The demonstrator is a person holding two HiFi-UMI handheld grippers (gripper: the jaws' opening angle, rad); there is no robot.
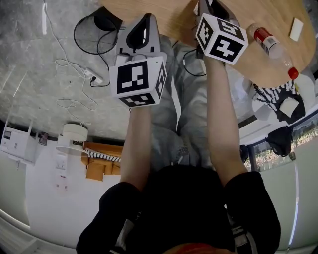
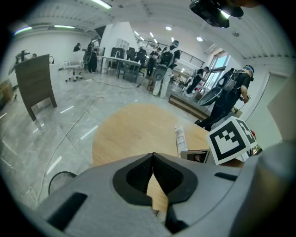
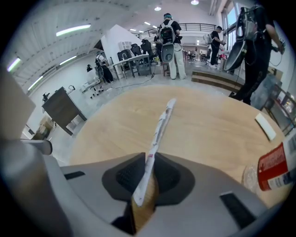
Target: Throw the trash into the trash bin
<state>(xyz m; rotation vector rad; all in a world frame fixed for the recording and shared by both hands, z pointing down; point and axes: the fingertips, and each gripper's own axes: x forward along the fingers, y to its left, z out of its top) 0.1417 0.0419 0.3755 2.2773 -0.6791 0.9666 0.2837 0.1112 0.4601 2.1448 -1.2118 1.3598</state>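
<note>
A long flat paper wrapper (image 3: 162, 125), white with red print, stands up from the round wooden table (image 3: 208, 120). My right gripper (image 3: 149, 157) is shut on its lower end. The left gripper view shows the same wrapper (image 2: 180, 141) beside the right gripper's marker cube (image 2: 231, 139). My left gripper (image 2: 153, 155) is shut with nothing between its pads, and it hangs over the table's near edge. In the head view both grippers reach forward side by side, the left gripper (image 1: 144, 22) over the table's rim and the right gripper (image 1: 211, 6) further over the table. No trash bin is identifiable.
A plastic bottle (image 1: 271, 44) with a red label and red cap lies on the table right of my right gripper, with a small white block (image 1: 296, 29) beyond it. Cables and a power strip (image 1: 92, 77) lie on the grey floor at left. People stand in the background.
</note>
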